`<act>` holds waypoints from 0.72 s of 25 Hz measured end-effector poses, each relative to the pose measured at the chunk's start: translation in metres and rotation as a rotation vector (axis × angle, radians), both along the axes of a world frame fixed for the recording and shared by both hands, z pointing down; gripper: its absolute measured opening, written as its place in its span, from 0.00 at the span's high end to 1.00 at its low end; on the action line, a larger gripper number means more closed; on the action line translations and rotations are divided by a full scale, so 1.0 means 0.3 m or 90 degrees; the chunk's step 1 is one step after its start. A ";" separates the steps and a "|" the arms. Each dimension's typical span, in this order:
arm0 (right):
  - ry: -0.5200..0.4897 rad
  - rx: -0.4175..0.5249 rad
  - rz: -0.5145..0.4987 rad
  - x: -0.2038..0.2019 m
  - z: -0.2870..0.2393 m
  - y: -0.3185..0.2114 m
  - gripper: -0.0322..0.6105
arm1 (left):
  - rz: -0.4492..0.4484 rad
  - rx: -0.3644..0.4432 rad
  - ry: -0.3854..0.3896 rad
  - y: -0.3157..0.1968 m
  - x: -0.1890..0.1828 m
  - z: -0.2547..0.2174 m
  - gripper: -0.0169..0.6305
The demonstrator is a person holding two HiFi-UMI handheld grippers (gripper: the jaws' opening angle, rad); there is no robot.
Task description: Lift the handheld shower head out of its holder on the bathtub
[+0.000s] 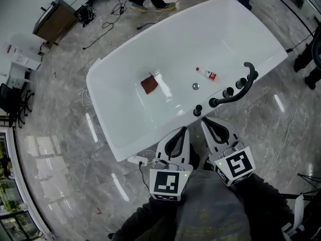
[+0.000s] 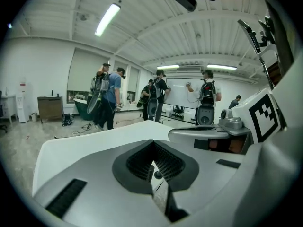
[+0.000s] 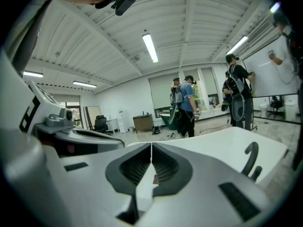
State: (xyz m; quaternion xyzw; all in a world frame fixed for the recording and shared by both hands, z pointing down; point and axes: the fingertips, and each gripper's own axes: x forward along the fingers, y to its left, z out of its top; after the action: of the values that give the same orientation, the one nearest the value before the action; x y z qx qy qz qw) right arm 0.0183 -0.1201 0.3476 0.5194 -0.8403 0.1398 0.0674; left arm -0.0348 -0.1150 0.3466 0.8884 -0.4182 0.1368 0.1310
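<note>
The black handheld shower head (image 1: 235, 89) lies curved along the near right rim of the white bathtub (image 1: 120, 134), among black knobs (image 1: 197, 109). My two grippers hover side by side just short of that rim. The left gripper (image 1: 182, 130) is shut and empty. The right gripper (image 1: 206, 120) is also shut and empty, its tip close to the nearest knob. In the right gripper view the shower head (image 3: 251, 158) rises as a dark hook off to the right of the closed jaws. The left gripper view looks over the tub rim (image 2: 109, 136) with one knob (image 2: 157, 175) beyond the jaws.
Inside the tub lie a small bottle with a red label (image 1: 206, 74), a brown cloth (image 1: 149, 84) and the drain (image 1: 195, 86). Cables (image 1: 108, 26) and a wooden cabinet (image 1: 52, 21) are on the marble floor beyond. Several people (image 2: 109, 96) stand in the background.
</note>
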 end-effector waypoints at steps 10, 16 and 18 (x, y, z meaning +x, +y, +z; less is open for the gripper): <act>0.038 0.028 -0.023 -0.027 -0.048 -0.138 0.94 | -0.014 0.004 0.020 -0.156 -0.013 -0.020 0.97; 0.057 0.039 -0.074 -0.023 -0.029 -0.205 0.94 | -0.054 0.006 0.010 -0.205 0.007 -0.014 0.97; 0.054 0.050 -0.085 -0.009 -0.047 -0.218 0.94 | -0.061 0.013 0.007 -0.221 0.026 -0.031 0.97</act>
State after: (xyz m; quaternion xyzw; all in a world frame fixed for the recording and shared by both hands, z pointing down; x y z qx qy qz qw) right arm 0.0156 -0.1856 0.3337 0.4703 -0.8741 0.0799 0.0921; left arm -0.0269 -0.1812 0.3373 0.8694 -0.4608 0.1214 0.1305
